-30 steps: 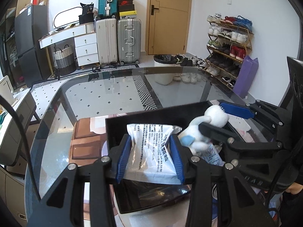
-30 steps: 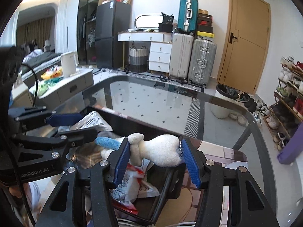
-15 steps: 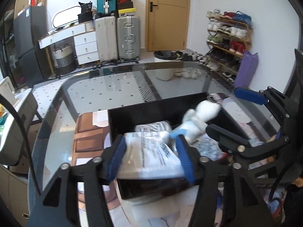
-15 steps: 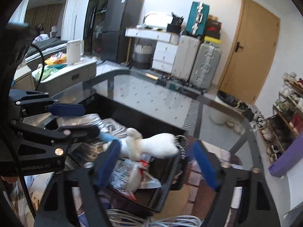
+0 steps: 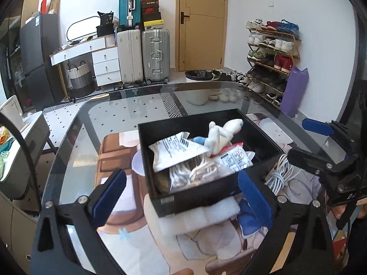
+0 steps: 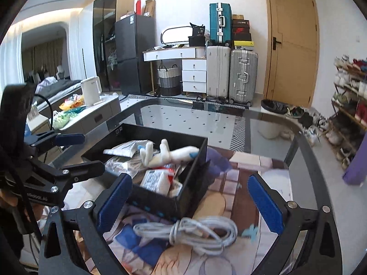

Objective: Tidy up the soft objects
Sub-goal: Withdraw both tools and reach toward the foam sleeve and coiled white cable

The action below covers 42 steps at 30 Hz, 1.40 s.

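A black box [image 5: 201, 197] [image 6: 192, 183] stands on the glass table. In it lie a white plush toy [image 5: 220, 135] [image 6: 169, 154], a white printed packet [image 5: 174, 151] [image 6: 123, 147] and other soft packets [image 5: 231, 161] [image 6: 156, 181]. My left gripper [image 5: 181, 192] is open and empty, just in front of the box. My right gripper [image 6: 189, 197] is open and empty, near the box's right side; it also shows in the left wrist view [image 5: 314, 142]. The left gripper shows in the right wrist view [image 6: 75, 153].
A coiled white cable [image 6: 185, 233] [image 5: 279, 174] lies on the printed mat [image 6: 229, 206] beside the box. The glass table's edge [image 5: 75, 123] curves at the left. Suitcases [image 5: 142, 55], a shoe rack [image 5: 273, 52] and a cabinet [image 6: 103, 112] stand beyond.
Both grippers let go: the packet and the plush toy now lie in the box. Both grippers have opened wide and drawn back from the box.
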Motion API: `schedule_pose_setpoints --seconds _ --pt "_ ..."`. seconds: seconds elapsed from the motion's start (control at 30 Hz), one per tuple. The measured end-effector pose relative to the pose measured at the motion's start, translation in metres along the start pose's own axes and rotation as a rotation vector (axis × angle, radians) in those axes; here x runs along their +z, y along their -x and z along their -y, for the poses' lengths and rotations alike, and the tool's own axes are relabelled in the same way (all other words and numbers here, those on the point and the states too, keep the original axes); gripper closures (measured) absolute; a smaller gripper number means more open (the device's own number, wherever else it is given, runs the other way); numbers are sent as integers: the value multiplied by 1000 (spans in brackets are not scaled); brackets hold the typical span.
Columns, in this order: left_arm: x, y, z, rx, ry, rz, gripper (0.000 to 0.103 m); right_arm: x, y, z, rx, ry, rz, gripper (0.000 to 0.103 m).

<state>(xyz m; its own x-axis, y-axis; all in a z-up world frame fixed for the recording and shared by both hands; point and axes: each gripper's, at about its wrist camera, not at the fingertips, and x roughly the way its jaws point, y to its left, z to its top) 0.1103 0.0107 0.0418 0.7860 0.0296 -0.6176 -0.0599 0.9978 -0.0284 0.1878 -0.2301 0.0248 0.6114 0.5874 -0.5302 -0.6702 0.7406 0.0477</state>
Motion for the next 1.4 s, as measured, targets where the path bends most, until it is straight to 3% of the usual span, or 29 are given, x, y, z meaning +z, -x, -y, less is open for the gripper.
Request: schedule_pose_setpoints --seconds 0.47,1.4 --pt "-27 26 -26 21 91 10 0 -27 21 15 -41 -87 -37 1" --pt "-35 11 -29 50 70 -44 0 -43 -2 59 -157 -206 -178 1"
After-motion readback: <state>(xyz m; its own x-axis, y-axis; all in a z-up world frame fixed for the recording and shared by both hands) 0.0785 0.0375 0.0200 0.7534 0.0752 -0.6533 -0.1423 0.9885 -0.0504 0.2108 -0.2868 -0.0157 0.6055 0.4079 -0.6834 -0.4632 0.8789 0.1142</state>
